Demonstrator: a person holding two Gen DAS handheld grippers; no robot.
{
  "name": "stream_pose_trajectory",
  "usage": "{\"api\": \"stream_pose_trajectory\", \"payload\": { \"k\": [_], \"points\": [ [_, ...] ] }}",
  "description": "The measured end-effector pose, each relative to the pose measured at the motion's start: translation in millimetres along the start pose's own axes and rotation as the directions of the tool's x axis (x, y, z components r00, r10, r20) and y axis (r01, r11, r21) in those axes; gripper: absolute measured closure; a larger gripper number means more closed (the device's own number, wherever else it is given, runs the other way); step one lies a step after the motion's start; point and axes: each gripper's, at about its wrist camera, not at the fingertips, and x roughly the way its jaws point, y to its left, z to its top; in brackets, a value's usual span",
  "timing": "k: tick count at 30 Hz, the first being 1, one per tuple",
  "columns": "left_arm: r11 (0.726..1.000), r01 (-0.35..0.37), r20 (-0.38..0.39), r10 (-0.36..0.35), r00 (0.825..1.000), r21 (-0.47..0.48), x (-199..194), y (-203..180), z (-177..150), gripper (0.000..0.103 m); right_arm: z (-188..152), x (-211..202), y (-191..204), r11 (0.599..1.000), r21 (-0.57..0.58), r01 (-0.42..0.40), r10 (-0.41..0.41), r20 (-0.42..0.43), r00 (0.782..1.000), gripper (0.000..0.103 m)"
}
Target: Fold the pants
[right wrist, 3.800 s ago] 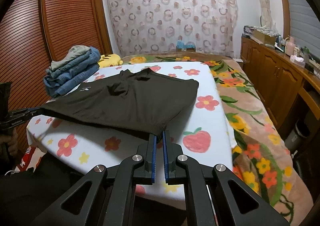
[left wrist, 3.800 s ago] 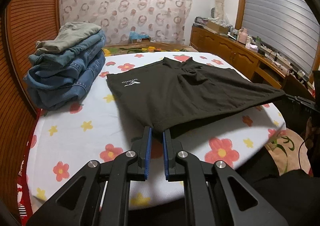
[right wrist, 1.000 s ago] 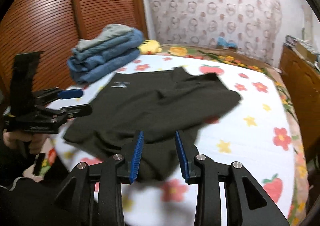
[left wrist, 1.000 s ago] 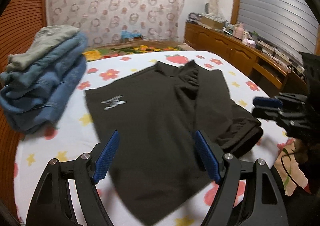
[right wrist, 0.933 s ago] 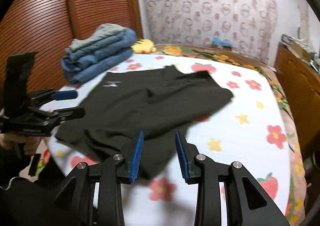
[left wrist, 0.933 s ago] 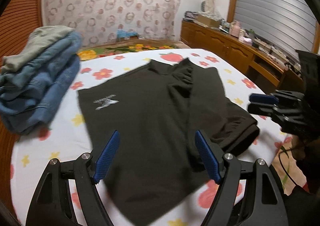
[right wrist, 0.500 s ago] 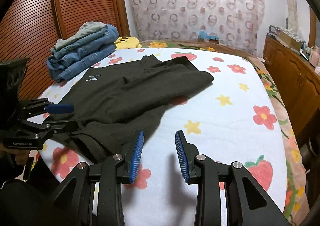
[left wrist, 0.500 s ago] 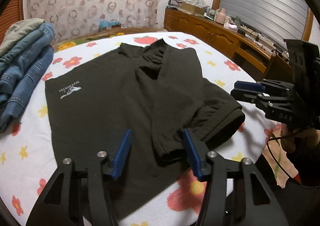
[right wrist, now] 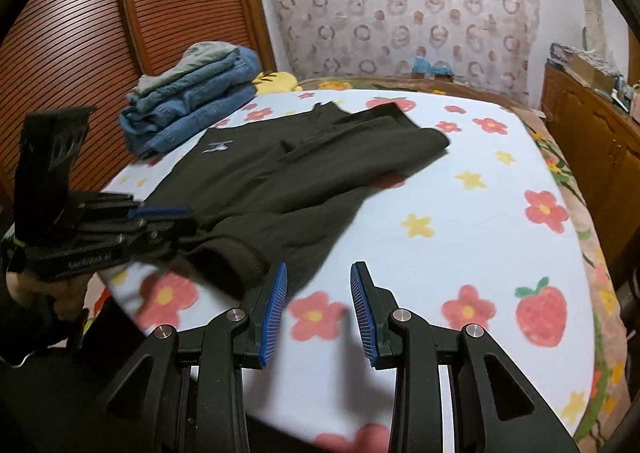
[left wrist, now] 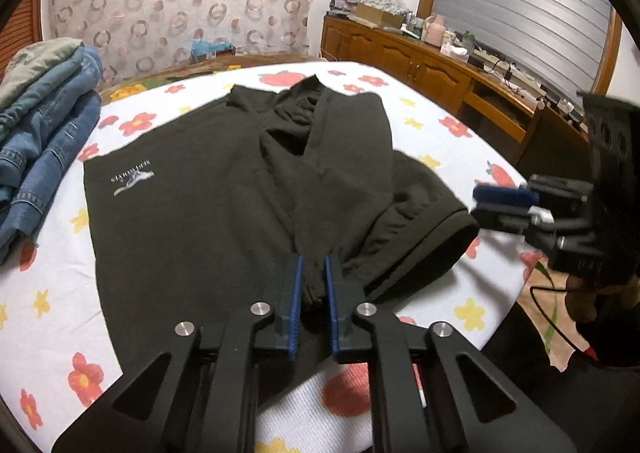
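On the bed (right wrist: 460,237), nearest us, our left tool (left wrist: 312,285) is closing on the black pants' (left wrist: 192,189) hem while the right tool (right wrist: 318,293) hangs spread beside it; a one-layer pinch could skew the fold.

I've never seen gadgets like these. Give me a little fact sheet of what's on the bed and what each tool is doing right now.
surface: flowered bedsheet
main item: dark pants, laid flat, white logo facing up
left gripper: jaws closing on a fold of fabric at the pants' near edge
right gripper: open, over bare sheet beside the pants, holding nothing
also on the bed: stack of folded jeans, at the far corner, apart from the pants
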Motion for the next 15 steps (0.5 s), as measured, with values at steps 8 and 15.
{"api": "stream_pose_trajectory", "payload": {
  "k": [8, 15],
  "points": [
    [1.0, -0.008, 0.048, 0.007, 0.999, 0.008, -19, 0, 7, 0.092, -1, 7, 11, 0.998, -0.044, -0.036, 0.036, -0.001, 0.999, 0.081],
    [1.0, -0.028, 0.11, 0.027, 0.994, 0.003, -48, 2, 14, 0.093, 2, 3, 10, 0.995, -0.069, -0.07, 0.071, 0.021, 0.997, 0.1]
  ]
}}
